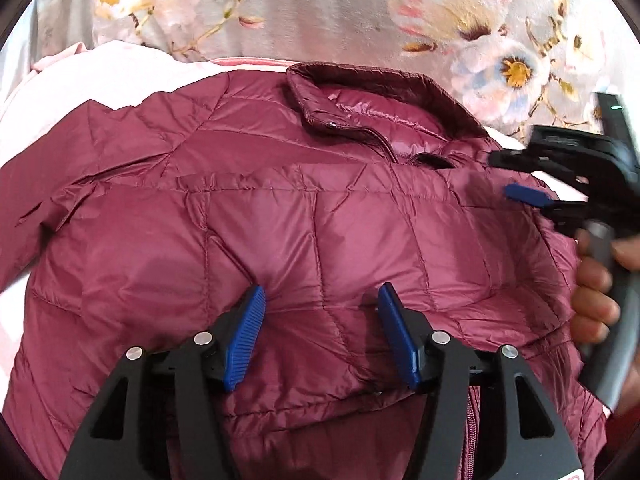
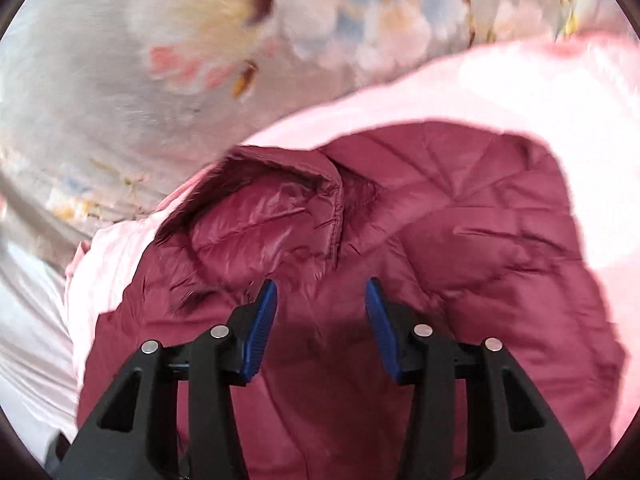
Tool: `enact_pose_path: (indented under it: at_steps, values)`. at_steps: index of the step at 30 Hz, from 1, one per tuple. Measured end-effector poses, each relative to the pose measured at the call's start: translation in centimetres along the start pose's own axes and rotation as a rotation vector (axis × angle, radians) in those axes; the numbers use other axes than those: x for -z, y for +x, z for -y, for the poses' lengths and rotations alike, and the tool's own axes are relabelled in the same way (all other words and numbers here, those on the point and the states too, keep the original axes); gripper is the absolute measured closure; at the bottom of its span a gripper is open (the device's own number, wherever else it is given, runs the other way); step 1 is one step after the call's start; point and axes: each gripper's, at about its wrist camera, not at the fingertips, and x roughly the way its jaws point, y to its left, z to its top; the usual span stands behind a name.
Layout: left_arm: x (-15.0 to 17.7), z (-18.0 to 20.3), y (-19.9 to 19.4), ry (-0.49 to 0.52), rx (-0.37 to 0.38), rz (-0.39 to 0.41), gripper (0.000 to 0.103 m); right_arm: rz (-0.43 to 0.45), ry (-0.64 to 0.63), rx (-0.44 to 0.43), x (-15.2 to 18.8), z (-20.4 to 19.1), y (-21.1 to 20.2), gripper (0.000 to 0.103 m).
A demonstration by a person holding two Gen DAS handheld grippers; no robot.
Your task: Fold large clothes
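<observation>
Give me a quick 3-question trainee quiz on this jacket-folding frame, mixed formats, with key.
1. True or false: the left tool has its blue pads clamped on a fold of the maroon puffer jacket.
2. Multiple choice: what lies directly under the jacket? A) a pale pink garment B) a wooden board C) a blue towel
3. Short answer: in the left wrist view, on which side of the picture does the right tool show, and near which part of the jacket?

Key
1. False: the pads stand apart over the fabric, gripping nothing.
2. A
3. Right side, beside the collar.
</observation>
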Motion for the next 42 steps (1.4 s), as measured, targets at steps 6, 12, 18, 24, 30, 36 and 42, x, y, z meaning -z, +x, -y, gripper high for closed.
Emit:
enact_pose_path:
  at_steps: [6,12,18,24,30,36,42]
  values:
    - [0.1,0.2,0.1,0.004,-0.005,-0.002,0.04,-0.027,-0.083,-0.014,-0.3,-2.0,1.7,0.085]
    - [0.2,0.1,0.1,0.01,-0.004,0.001,0.039,0.082,-0.192,-0.1,-1.7,-6.0,-1.8,0.099]
    - [0.2,0.2,0.3,0.016,-0.013,-0.005,0.039,0.084,-0.277,0.088,0.3,-4.2,-1.9,0.099]
    - [0.1,0.7,0.6,0.042,-0.034,-0.018,0.037,-0.001,-0.193,0.073,1.5,-0.4,-0.4,0.097]
    - [0.1,1.0,0.8,0.055,-0.038,-0.026,0.033,0.048,-0.248,0.18,5.0,2.2,-6.0,0.096]
    - [0.1,2.1,1.3,0.113,-0.078,-0.049,0.027,0.03,-0.278,0.267,7.1,5.2,-4.9,0.101]
    - [0.1,0.9,0.2,0.088,-0.034,-0.042,0.027,0.056,-0.292,0.365,7.9,3.5,-5.7,0.099]
